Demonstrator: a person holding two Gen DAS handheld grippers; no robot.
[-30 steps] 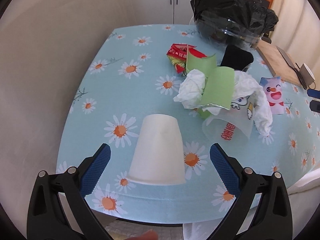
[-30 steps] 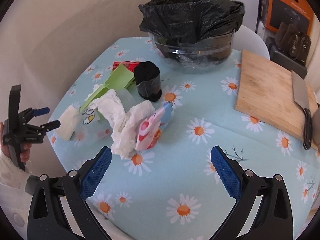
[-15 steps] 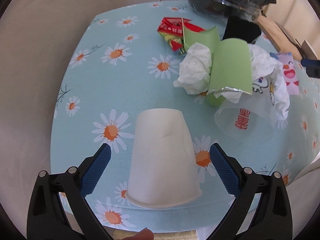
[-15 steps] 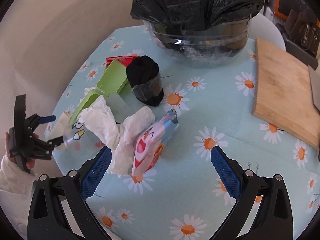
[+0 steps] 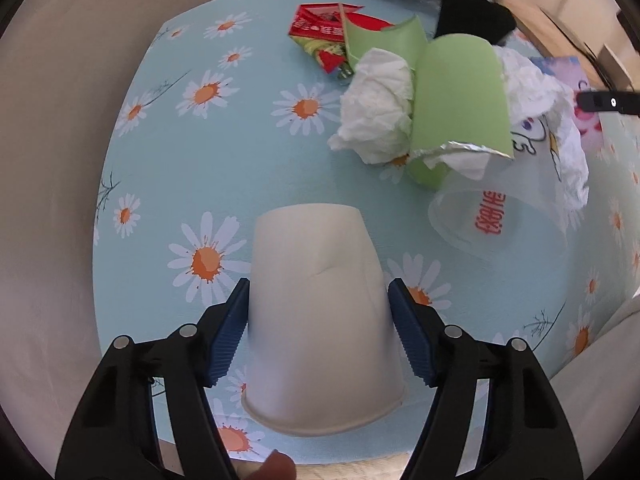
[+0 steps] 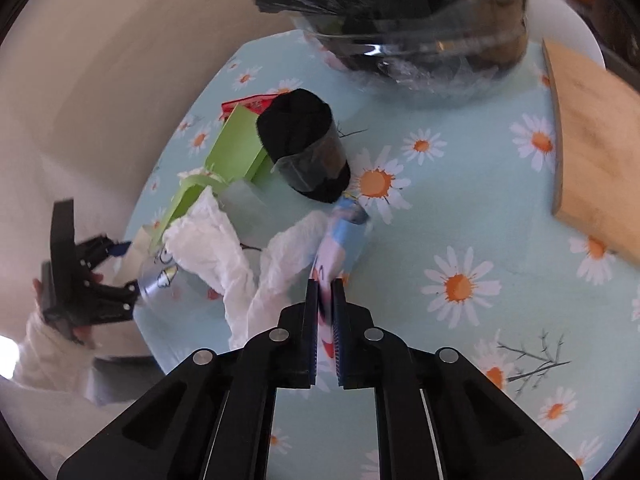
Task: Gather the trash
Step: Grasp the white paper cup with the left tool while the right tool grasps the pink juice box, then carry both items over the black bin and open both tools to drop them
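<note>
Left wrist view: the left gripper (image 5: 318, 336) stands with its blue pads against both sides of a white paper cup (image 5: 320, 320), which sits upside down, rim on the daisy-print tablecloth (image 5: 208, 152) near the table's front edge; the pads touch the cup wall low on either flank, so the fingers are closed onto it at roughly cup width. Beyond the cup lies the rest of the litter in one heap: a clear plastic cup (image 5: 500, 220) with red lettering on its side, a green carton (image 5: 460, 100) with a torn foil edge, crumpled white tissue (image 5: 380, 112) just beside it, and a red wrapper (image 5: 324, 28) farther back. Right wrist view: the right gripper (image 6: 325, 320) has its fingers drawn nearly together, pinching the near end of a cartoon-print packet (image 6: 340, 236) that lies on the cloth touching a second wad of tissue (image 6: 224, 248); a black roll (image 6: 304, 144) stands just behind the packet; a bowl lined with a black bag (image 6: 400, 8) occupies the far end of the table, blurred; a wooden cutting board (image 6: 592, 152) lies to the right, well apart from the litter.
</note>
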